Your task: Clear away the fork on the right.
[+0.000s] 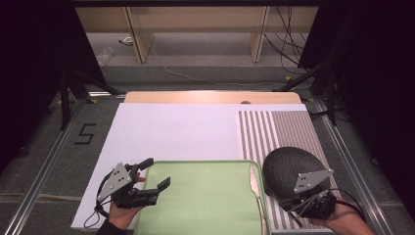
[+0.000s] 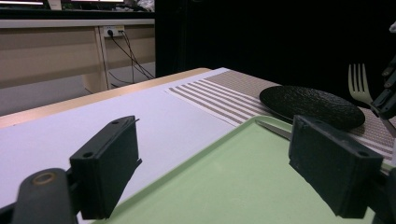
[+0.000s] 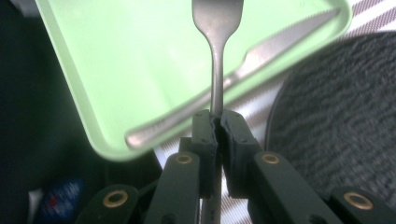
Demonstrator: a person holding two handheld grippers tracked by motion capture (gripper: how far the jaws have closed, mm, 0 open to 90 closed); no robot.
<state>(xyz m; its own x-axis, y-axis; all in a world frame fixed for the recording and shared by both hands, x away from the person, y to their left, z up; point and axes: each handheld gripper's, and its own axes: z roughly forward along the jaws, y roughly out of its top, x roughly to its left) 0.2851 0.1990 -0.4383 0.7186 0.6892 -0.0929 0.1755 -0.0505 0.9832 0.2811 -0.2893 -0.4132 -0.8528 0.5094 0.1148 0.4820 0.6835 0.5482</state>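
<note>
Fork (image 3: 217, 56) pinched by the handle in the right gripper (image 3: 217, 122), tines up, near right beside the black plate (image 1: 288, 169).

Stiff, light, slick metal; best gripped mid-handle, flat faces against the pads. Left gripper (image 1: 155, 172) spread wide over the green tray's (image 1: 205, 205) left rim, grasping nothing. Knife (image 1: 255, 183) probably resting against the tray's right edge.

Wooden table (image 1: 210, 97), mostly covered by a white sheet (image 1: 171, 132). Striped placemat (image 1: 274, 127) on the right side, black plate (image 1: 288, 169) on it. Green tray (image 1: 205, 200) at near edge, overlapping sheet and placemat.
</note>
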